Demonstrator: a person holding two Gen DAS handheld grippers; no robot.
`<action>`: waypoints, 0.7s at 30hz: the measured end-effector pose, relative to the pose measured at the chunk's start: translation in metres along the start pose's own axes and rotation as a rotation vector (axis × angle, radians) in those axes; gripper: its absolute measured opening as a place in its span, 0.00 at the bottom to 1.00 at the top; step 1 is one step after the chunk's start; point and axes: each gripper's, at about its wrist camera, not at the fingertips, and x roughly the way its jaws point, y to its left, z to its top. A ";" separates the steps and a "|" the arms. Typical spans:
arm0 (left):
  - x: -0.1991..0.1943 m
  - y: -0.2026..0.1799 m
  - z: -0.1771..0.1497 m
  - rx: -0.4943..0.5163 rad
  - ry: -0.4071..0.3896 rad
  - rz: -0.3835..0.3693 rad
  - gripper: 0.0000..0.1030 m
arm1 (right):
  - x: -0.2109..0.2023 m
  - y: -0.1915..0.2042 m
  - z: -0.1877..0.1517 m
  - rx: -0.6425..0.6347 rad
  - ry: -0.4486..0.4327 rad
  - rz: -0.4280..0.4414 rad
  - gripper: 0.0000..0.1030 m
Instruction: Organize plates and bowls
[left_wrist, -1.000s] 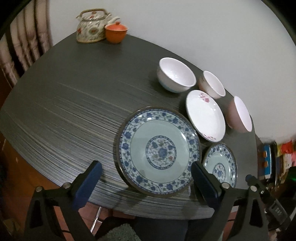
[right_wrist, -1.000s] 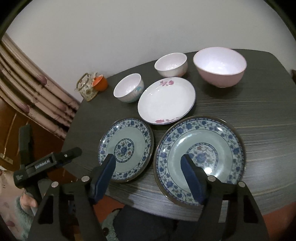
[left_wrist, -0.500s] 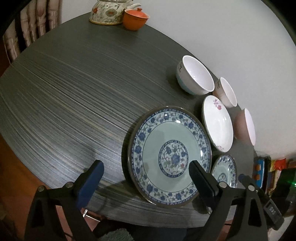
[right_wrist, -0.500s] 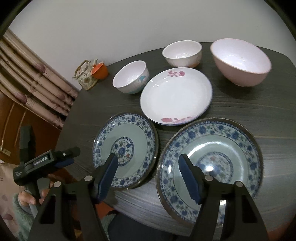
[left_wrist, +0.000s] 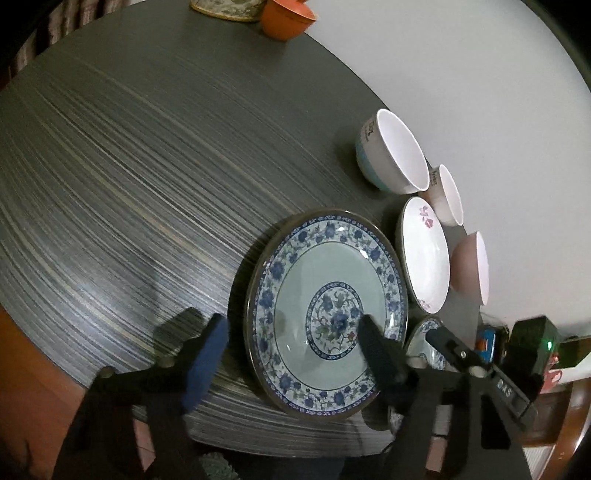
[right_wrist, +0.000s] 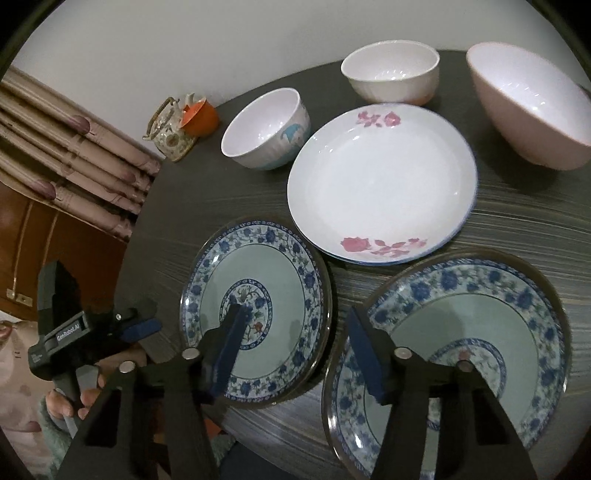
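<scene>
The closing left gripper (left_wrist: 291, 354) was set astride the blue plate's (left_wrist: 325, 295) rim, not yet pinched, presumably for lifting and stacking.

1. The left gripper (left_wrist: 291, 354) pointed steeply downward; its jaws were closing, pads not yet pressing anything.
2. The right gripper (right_wrist: 295, 350) pointed steeply downward; its jaws were closing.
3. A hand (right_wrist: 70, 400) at 8 o'clock gripped the left gripper's handle.

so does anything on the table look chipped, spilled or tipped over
Nothing stands out. The two blue floral plates, the white rose-printed plate and the three pale bowls all sit upright, empty and intact.
</scene>
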 end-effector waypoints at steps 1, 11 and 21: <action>0.002 0.000 0.000 -0.001 0.007 -0.003 0.59 | 0.003 -0.001 0.001 0.002 0.006 0.002 0.48; 0.009 0.013 0.001 -0.029 0.028 -0.009 0.43 | 0.035 -0.016 0.014 0.023 0.071 0.006 0.28; 0.018 0.020 0.002 -0.045 0.045 0.009 0.42 | 0.051 -0.016 0.022 0.013 0.101 0.009 0.23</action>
